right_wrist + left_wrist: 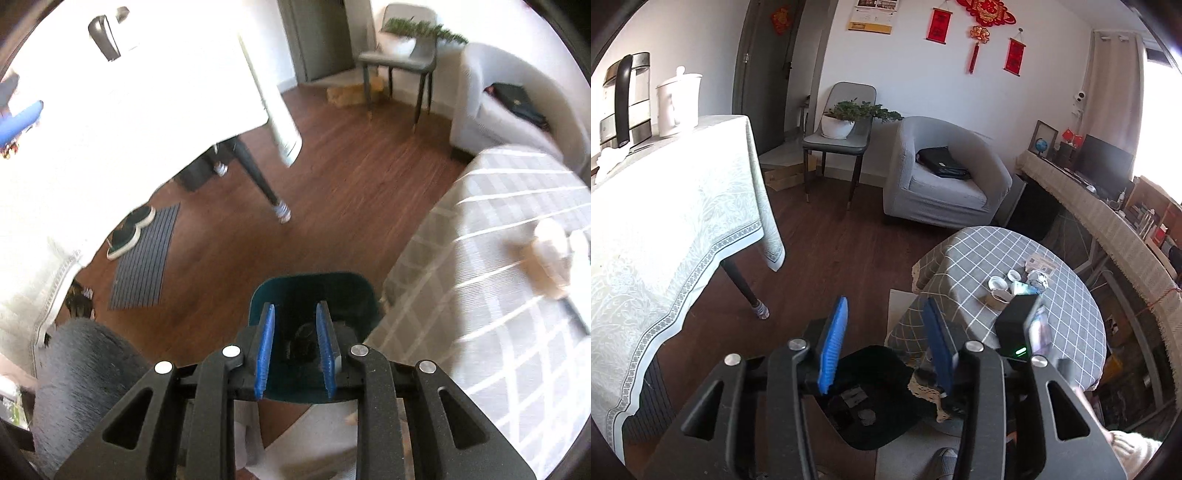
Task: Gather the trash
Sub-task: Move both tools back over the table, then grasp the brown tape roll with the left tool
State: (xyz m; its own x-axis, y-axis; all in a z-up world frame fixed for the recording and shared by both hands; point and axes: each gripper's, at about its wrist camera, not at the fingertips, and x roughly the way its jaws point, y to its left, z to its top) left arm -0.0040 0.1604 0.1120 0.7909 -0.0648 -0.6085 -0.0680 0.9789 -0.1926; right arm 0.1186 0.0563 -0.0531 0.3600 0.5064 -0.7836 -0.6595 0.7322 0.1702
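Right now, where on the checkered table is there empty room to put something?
The near edge of the round checkered table, toward the bin, and its far side facing the armchair, look bare. The middle is crowded: small cups, crumpled wrappers and a paper cluster there. Both grippers, left and right, are open.

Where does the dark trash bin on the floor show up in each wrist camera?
Left wrist: the trash bin sits at bottom centre, between and below the open blue fingers of the left gripper.
Right wrist: the trash bin sits at lower centre, behind the open right gripper.
Shared landmark: the grey checked tablecloth, right of the bin.
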